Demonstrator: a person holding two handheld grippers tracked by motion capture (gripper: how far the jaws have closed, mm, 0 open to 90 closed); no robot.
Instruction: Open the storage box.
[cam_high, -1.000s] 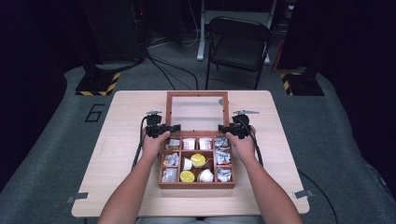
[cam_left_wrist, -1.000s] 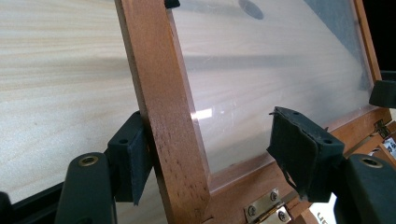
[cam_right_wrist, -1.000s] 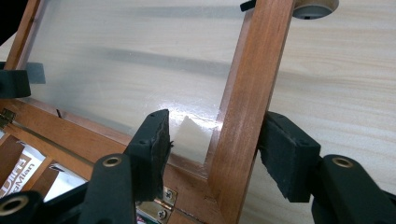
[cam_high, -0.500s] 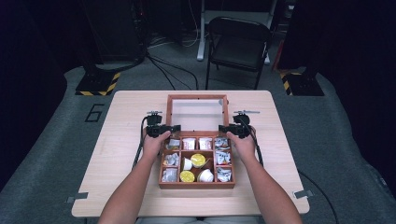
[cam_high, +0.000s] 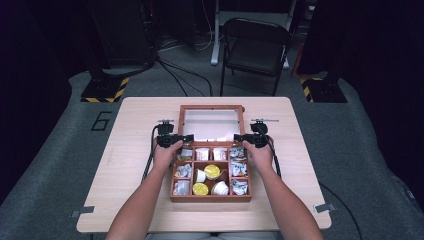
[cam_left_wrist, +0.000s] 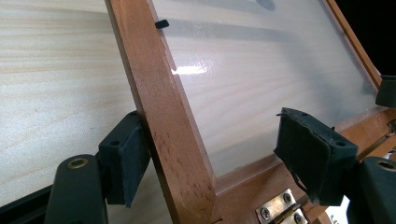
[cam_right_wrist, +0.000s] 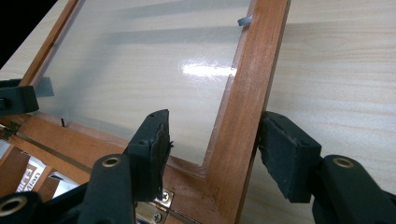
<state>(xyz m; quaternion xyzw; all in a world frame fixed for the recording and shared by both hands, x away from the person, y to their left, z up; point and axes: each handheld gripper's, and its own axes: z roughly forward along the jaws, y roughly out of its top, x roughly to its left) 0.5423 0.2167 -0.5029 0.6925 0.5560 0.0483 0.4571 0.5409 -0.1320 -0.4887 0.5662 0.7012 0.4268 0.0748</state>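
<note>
Dark studio floor with cables and a black folding chair (cam_high: 255, 47) lay beyond the pale wooden table (cam_high: 135, 125). On it sat the brown wooden compartment box (cam_high: 210, 197), its glass-paned wooden lid (cam_high: 212, 107) swung fully back and lying flat on the table behind the hinges. Compartments held foil-wrapped packets, small white cups and two yellow-topped cups.

Left gripper (cam_high: 176, 139): its fingers (cam_left_wrist: 123, 158) straddled the left rail of the lid frame (cam_left_wrist: 163, 116). They had just been opening; one pad stood just beside the outer edge of the rail, while the other stood well off it over the glass. No clamp on the rail.

Right gripper (cam_high: 246, 138): its fingers (cam_right_wrist: 152, 140) straddled the right rail of the lid frame (cam_right_wrist: 247, 93). Outer pad looked to touch the rail's outer edge; inner pad stood apart from the rail, over the glass. Apart, not clamped, as far as could be seen.

Judgement: step in hand was letting go of the lid after setting it down open. The box stood ready for work on its contents.

Next move would call for drawing both grippers back clear of the frame without dragging it, then bringing the fingers over a chosen compartment. The brass hinges (cam_left_wrist: 280, 210) sat close to both grippers, so the retreat should avoid catching them.
</note>
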